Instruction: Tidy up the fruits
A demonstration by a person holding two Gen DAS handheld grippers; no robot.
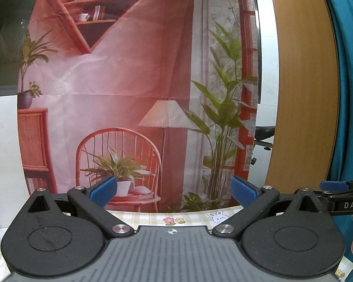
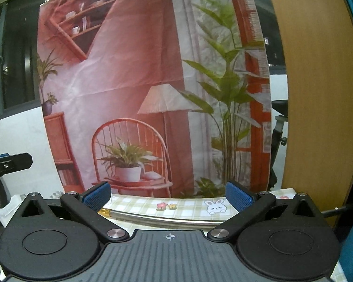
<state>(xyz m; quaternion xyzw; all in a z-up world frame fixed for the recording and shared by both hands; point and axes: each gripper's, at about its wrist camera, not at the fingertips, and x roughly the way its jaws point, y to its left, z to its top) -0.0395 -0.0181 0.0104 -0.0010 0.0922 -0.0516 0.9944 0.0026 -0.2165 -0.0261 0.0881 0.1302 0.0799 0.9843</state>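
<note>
Facing a printed backdrop (image 1: 129,82): left gripper (image 1: 174,191) and right gripper (image 2: 168,196), both released, nothing between the blue pads; checked tablecloth (image 2: 188,203); metal tube (image 2: 162,219) lying on it.

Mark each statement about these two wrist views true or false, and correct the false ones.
1. Both hand-held grippers have their jaws wide apart with nothing between them. True: left hand-held gripper, right hand-held gripper.
2. A fruit lies between the pads of the right hand-held gripper. False: no fruit shows in either view; only the checked tablecloth and a metal tube lie beyond it.
3. The tablecloth carries a white rabbit print. True.
4. The backdrop behind the table is plain blue. False: it is a printed red room scene with a chair, a lamp and plants.
5. A wooden panel stands right of the backdrop. True.
</note>
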